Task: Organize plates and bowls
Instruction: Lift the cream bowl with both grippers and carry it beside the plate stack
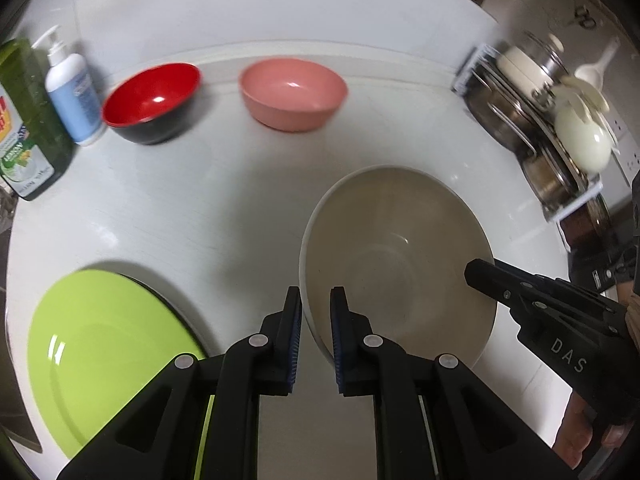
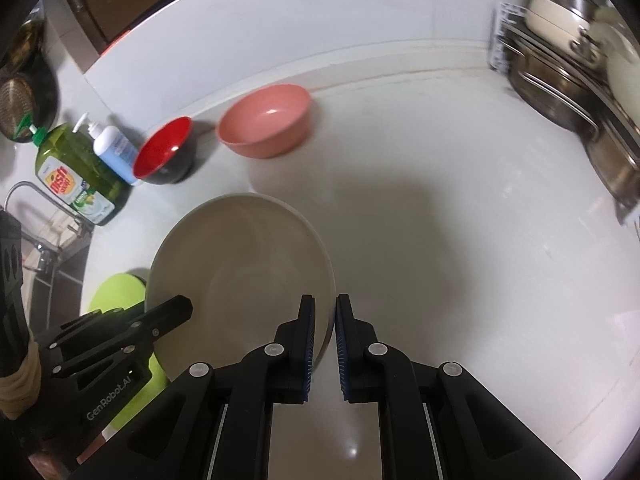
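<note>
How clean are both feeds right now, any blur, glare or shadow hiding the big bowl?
Left wrist view: the beige bowl is sharp, the pot rack at the right edge is motion-smeared, and glare marks the green plate. Right wrist view: a soft shadow lies on the counter beside the bowl, the pink bowl is slightly blurred, and fisheye bends the edges.

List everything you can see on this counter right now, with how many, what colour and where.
Big bowl: one, beige, front centre, its rim between the fingers of both grippers.
Pink bowl: one, back centre by the wall.
Red bowl: one, red inside, black outside, left of the pink bowl.
Plate: one, lime green, front left, on something dark.
Pump bottle: one, white and blue, back left.
Dish soap bottle: one, green, beside the pump bottle.
Dish rack: one, holding metal pots, back right.
Counter: one, white.
Left hand-held gripper: black, on the bowl's left rim.
Right hand-held gripper: black, on its right rim.
</note>
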Motion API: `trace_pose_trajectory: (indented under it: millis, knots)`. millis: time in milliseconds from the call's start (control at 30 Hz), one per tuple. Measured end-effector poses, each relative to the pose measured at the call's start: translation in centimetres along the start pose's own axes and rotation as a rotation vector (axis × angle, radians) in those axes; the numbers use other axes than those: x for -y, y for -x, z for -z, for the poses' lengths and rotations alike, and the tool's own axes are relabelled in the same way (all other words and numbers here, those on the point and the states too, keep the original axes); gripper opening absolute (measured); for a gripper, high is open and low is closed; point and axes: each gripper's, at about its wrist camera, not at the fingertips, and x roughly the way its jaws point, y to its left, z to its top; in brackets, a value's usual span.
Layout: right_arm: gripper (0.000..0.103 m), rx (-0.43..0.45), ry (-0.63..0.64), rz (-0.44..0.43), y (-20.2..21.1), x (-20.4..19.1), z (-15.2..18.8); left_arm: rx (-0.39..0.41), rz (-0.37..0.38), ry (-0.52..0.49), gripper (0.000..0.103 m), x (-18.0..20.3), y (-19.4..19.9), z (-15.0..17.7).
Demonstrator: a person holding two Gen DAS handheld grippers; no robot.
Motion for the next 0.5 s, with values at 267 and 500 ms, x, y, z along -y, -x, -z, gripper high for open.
trace_pose_trajectory:
  millis: [267,500]
  knots:
    - [0.012,-0.027,-0.049,0.038,0.0,3.8,1.5,-0.061,0.01,-0.046,0.015,4.0,-2.1,0.9]
    - [0.012,-0.066,-0.074,0.05,-0.8,6.3,2.4,-0.113,0.016,-0.052,0.015,5.5,-3.8,1.6]
